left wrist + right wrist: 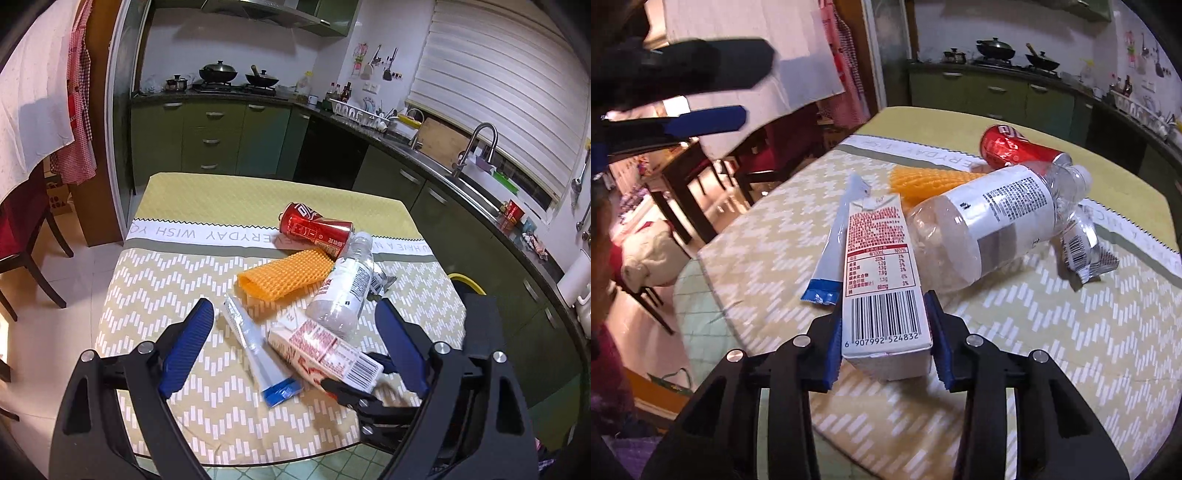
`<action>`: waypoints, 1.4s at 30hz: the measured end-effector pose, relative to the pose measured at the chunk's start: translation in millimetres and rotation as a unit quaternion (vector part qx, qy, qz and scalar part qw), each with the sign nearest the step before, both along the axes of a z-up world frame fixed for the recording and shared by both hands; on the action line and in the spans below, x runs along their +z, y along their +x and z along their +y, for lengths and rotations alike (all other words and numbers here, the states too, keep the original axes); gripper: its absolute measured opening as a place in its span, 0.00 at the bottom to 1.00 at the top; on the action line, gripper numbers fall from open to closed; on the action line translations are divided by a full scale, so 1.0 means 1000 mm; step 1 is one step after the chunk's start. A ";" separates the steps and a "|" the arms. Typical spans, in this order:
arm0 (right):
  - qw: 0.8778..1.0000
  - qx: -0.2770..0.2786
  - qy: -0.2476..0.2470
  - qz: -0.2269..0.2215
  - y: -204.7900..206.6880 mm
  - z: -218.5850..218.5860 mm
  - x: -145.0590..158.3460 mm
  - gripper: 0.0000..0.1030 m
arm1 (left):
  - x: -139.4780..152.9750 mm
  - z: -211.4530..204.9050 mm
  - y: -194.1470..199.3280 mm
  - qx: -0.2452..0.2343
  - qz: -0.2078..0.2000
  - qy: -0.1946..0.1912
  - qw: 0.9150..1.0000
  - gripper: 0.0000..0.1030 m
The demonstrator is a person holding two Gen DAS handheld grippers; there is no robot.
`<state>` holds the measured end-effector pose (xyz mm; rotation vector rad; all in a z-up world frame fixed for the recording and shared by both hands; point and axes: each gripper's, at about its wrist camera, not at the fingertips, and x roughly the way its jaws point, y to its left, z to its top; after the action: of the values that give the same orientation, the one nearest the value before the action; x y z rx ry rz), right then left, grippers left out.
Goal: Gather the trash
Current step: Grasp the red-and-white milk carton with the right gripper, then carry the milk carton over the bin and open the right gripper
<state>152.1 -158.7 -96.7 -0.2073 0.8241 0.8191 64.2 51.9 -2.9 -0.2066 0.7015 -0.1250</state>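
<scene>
left wrist view: your left gripper [295,343] stands wide open and empty above the milk carton [325,350], which lies just beside the sachet [255,343] on the tablecloth [155,288].

right wrist view: your right gripper [886,343] brackets the carton's barcode end, pads seemingly touching; its long axis runs straight ahead toward the plastic bottle [993,218].

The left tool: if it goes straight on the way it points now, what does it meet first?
Most likely the blue and white sachet and the carton, which lie between the open fingers of the left tool. The right tool already clamps the carton. Depth is hard to judge.
</scene>
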 end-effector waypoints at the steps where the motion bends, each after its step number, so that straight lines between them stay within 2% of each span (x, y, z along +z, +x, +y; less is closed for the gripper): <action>1: 1.000 0.004 0.003 0.003 -0.002 -0.003 0.002 0.38 | 0.000 0.000 0.000 0.001 0.000 -0.001 1.000 0.82; 7: 0.999 0.027 0.027 0.022 -0.020 -0.030 0.017 0.37 | 0.001 -0.003 0.000 0.000 -0.003 0.002 1.000 0.82; 12: 0.999 0.007 0.036 0.027 -0.032 -0.069 0.029 0.37 | 0.002 -0.009 0.000 -0.009 -0.004 0.004 1.000 0.82; 17: 0.997 -0.041 0.053 0.026 -0.042 -0.126 0.048 0.37 | 0.004 -0.020 -0.001 -0.026 -0.007 0.011 1.000 0.82; 20: 0.992 -0.108 0.061 0.001 -0.043 -0.176 0.068 0.37 | 0.006 -0.027 -0.002 -0.038 -0.011 0.013 0.999 0.82; 21: 0.989 -0.133 0.064 -0.008 -0.042 -0.193 0.074 0.37 | 0.007 -0.030 -0.002 -0.042 -0.012 0.014 0.999 0.82; 25: 0.961 -0.268 0.059 -0.037 -0.026 -0.274 0.089 0.37 | 0.005 -0.039 -0.001 -0.053 -0.011 0.017 0.998 0.82; 27: 0.941 -0.334 0.045 -0.028 -0.010 -0.315 0.084 0.37 | 0.004 -0.042 0.000 -0.058 -0.008 0.019 0.998 0.82; 30: 0.916 -0.400 0.015 0.001 0.019 -0.357 0.063 0.37 | 0.001 -0.045 0.002 -0.061 -0.004 0.021 0.998 0.82; 35: 0.891 -0.451 -0.028 0.052 0.071 -0.394 0.017 0.37 | -0.003 -0.049 0.006 -0.065 0.006 0.025 0.998 0.83; 41: 0.876 -0.474 -0.049 0.073 0.117 -0.402 -0.015 0.38 | -0.008 -0.060 0.009 -0.081 0.014 0.032 0.996 0.83; 42: 0.873 -0.479 -0.047 0.074 0.123 -0.403 -0.018 0.43 | -0.009 -0.062 0.010 -0.084 0.016 0.032 0.996 0.83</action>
<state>274.7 -561.3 -114.5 0.1891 0.9709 -0.1495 73.9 -9.9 -12.3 -0.0871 0.7532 -0.2601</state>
